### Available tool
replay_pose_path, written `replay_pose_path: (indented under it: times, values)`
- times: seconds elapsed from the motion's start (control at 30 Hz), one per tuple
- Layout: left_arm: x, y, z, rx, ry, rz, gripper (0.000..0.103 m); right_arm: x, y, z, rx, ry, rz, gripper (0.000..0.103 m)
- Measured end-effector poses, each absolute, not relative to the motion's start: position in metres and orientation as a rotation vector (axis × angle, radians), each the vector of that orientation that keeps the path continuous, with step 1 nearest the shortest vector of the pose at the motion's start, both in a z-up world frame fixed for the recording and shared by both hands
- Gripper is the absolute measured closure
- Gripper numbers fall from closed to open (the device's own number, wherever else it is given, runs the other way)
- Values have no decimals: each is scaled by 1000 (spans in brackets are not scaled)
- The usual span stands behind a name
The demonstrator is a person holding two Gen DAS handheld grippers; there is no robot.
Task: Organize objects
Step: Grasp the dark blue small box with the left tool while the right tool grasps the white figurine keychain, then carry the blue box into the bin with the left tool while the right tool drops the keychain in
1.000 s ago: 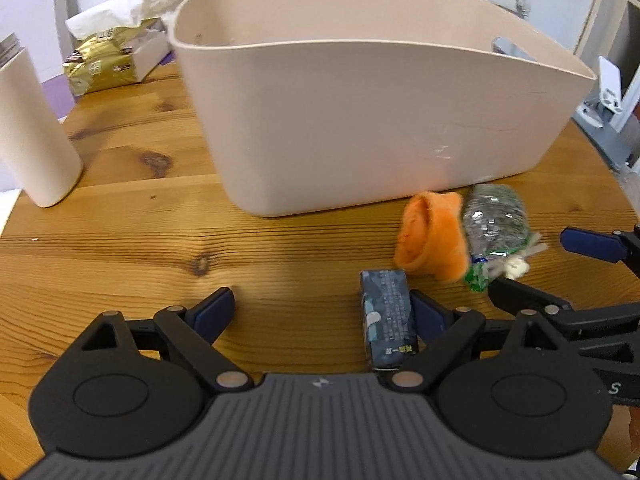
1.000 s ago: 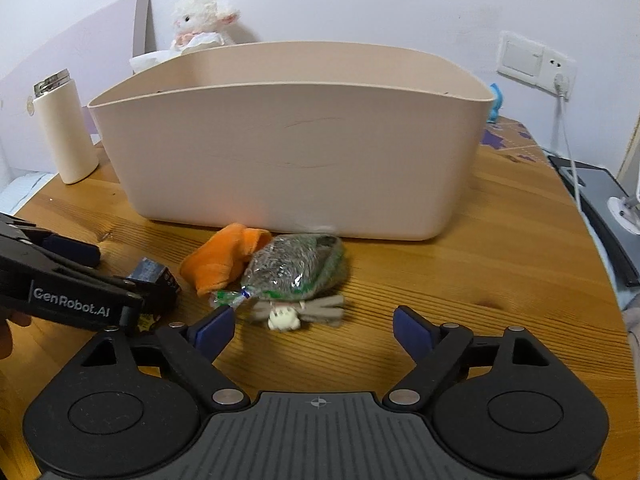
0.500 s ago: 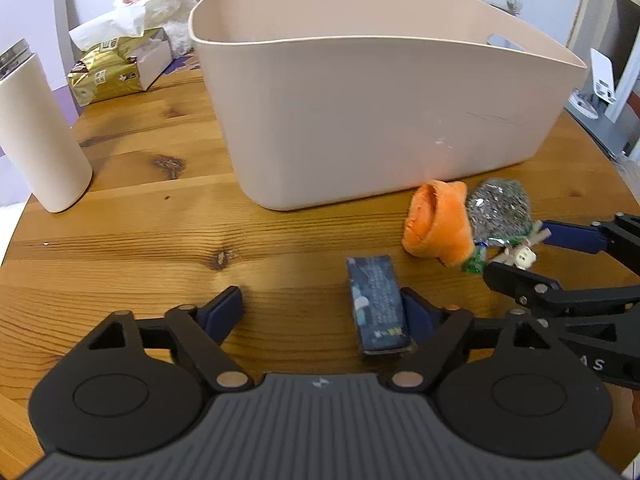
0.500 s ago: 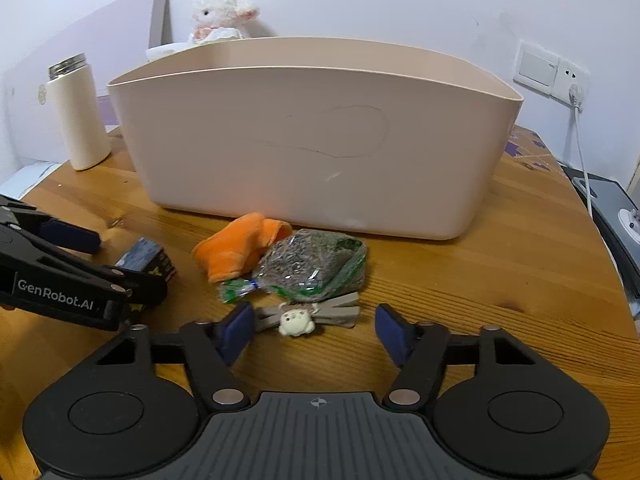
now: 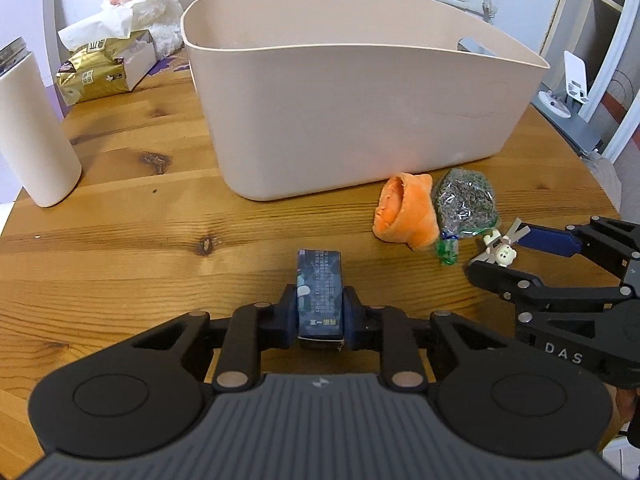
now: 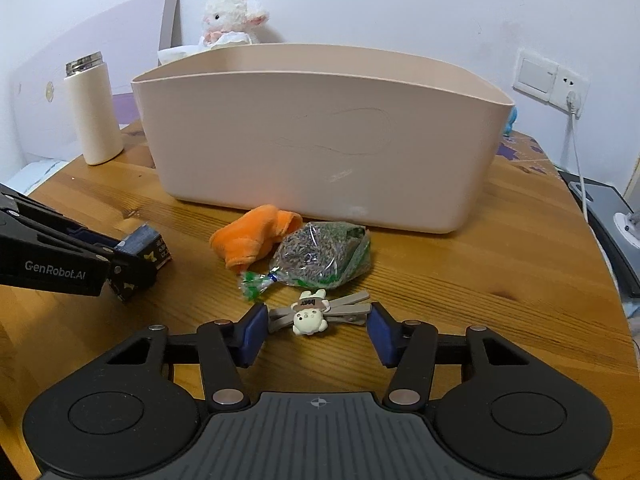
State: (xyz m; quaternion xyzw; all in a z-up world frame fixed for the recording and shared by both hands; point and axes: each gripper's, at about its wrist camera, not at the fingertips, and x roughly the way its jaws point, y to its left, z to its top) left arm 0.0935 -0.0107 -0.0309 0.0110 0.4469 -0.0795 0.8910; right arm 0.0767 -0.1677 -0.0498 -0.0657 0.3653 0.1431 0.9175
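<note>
Knotty pine boards form the surface (image 5: 132,216), where a large beige plastic bin (image 5: 352,112) stands open-topped near the middle. On the side nearer the cameras, a small dark blue box (image 5: 319,294) lies flat on the wood, and the left gripper (image 5: 319,314) is clamped on its near end, one blue pad pressed to each long side. From the right wrist view the same box shows at the far left, one corner poking out past the black fingers.

To the right, an orange plush piece (image 6: 252,240) lies just in front of the bin wall, touching a clear bag of dried greenish-grey bits (image 6: 320,256) tied off with a green twist. Just beside the bag rests a grey hair clip topped with a small cream bunny figure (image 6: 310,312). The right gripper (image 6: 316,330) sits low at the surface with its jaws spread, one blue pad at each end of the clip; whether the pads touch it cannot be told.

At the left edge stands a cream tumbler (image 5: 32,136) with a metal lid. Behind the bin sit a gold tissue pack (image 5: 96,76) and a white plush lamb (image 5: 140,4) against the wall.
</note>
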Motion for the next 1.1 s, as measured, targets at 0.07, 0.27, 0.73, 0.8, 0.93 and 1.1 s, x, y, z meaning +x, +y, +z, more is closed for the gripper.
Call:
replay_pose_path:
  times: [0.07,0.27,0.73,0.8,0.93,1.1]
  values:
    - [90,-10,-28,20,919,-173,78,72,-174,-45,-129,741,289,52]
    - [76,-10,-2,10,849,-198,78,58,-193,-20,-112,680,263,52]
    - [81,-14,68,56,637,-185,78,62,-204,49,-125,483,243,51]
    - [88,-17,77,59,602,-166,78,68,-203,55,-127,469,241,51]
    - [107,-25,87,70,563,-151,78,84,-200,69,-129,430,238,51]
    - [146,-35,83,61,590,-131,78,114,-192,79,-126,390,234,51]
